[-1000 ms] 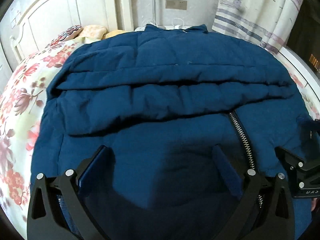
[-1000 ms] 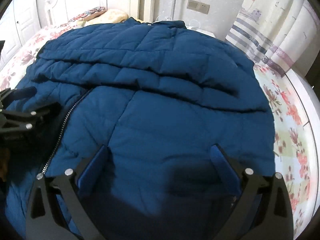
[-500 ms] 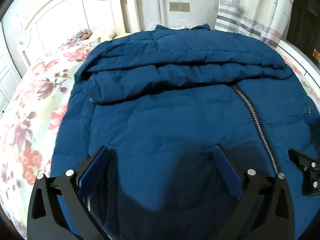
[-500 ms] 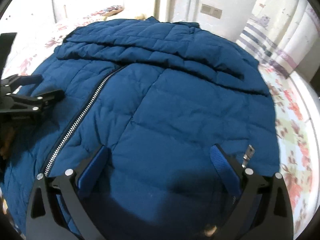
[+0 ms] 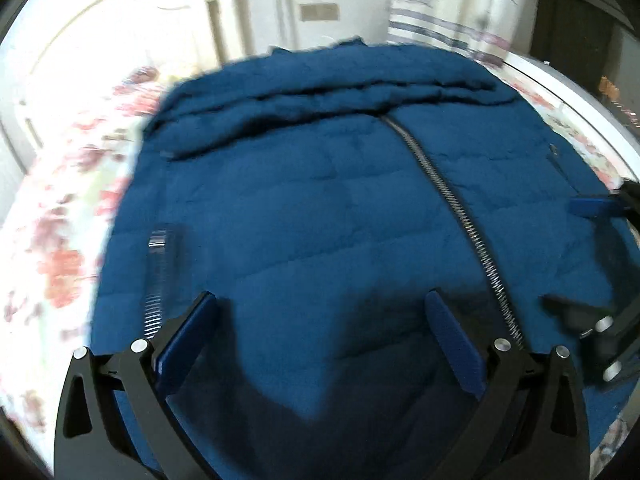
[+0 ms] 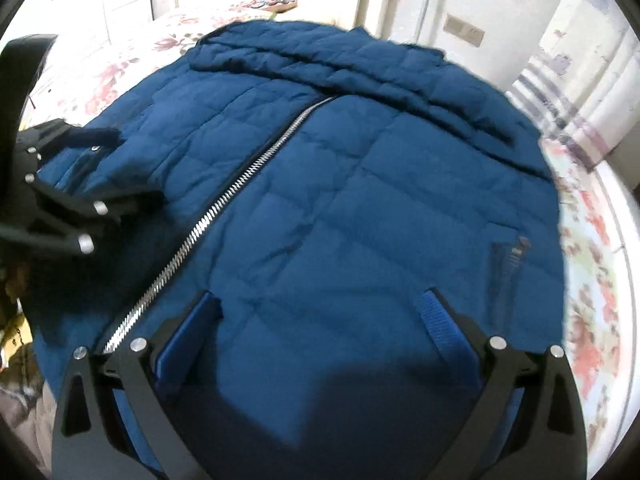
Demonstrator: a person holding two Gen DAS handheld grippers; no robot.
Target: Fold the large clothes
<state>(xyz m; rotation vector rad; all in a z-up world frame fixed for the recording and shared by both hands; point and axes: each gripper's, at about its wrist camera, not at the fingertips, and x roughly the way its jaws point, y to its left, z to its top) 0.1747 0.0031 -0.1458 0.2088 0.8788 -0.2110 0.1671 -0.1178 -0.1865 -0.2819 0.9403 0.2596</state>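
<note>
Jacket: a dark blue quilted padded jacket [image 5: 320, 220] lies spread flat on a bed covered by a white sheet with red floral print [image 5: 60, 240], and it fills the centre of both wrist views. A silver metal front zipper [image 5: 452, 208] runs from the upper centre of the left wrist frame down toward the lower right; in the right wrist frame the same zipper [image 6: 224, 208] runs from the upper centre down to the lower left. Folded quilted layers, sleeves or hood (cannot tell which), lie across the upper part of the jacket. The left gripper [image 5: 320, 308], black with blue pads, sits at the bottom of its frame, fingers spread wide and released, with only jacket fabric visible between them and nothing grasped. The right gripper [image 6: 320, 308] shows the same condition: fingers apart, released, above the jacket. A striped curtain [image 5: 460, 20] hangs at the upper right of the left wrist frame. A white headboard [image 5: 100, 28] occupies the upper left.
</note>
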